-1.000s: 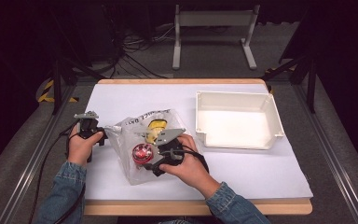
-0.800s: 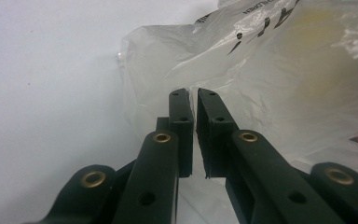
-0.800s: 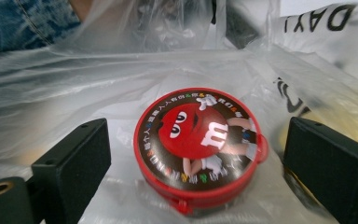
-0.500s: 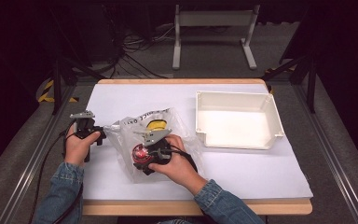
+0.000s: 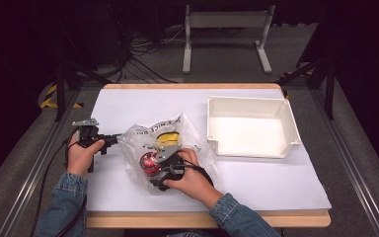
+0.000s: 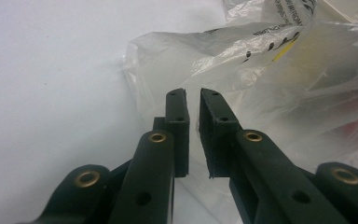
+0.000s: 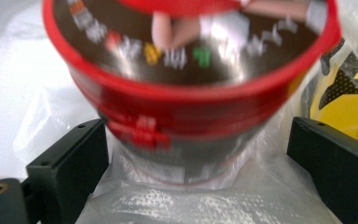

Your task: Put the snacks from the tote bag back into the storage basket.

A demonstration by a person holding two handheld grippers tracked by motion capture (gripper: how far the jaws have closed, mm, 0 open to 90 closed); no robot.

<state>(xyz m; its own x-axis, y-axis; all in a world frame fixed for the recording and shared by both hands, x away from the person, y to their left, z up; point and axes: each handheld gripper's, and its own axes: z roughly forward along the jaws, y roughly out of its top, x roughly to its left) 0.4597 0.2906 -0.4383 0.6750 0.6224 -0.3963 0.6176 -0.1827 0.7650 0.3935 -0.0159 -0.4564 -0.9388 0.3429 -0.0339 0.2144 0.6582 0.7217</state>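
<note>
Clear plastic bag (image 5: pixel 165 148) lies crumpled on the white worktop (image 5: pixel 256 182), left of centre, black lettering on its upper fold. Inside it: a red-rimmed cup (image 5: pixel 149 161) with a dark printed lid, and a yellow item (image 5: pixel 168 138) just behind it.

Left tongs (image 5: pixel 112 140) sit at the bag's left edge, held level in the left hand (image 5: pixel 81 154). In the left gripper view the left tongs (image 6: pixel 193 100) are nearly closed, a thin gap between the pads; jaws have just been opening a little. Bag film sits right at the tips, but whether it is pinched can't be told.

Right tongs (image 5: pixel 153 170) are down in the bag with the right hand (image 5: pixel 190 175) on top of the film. In the right gripper view the right tongs (image 7: pixel 198 154) stand wide apart, one pad each side of the cup (image 7: pixel 191 79), both pads clear of its wall, so not gripping. Cup close up and blurred; the yellow item (image 7: pixel 342 100) shows past the right pad, bag film (image 7: pixel 186 198) underneath.

White tray (image 5: pixel 250 128) stands on the worktop to the right, well apart from the bag.
</note>
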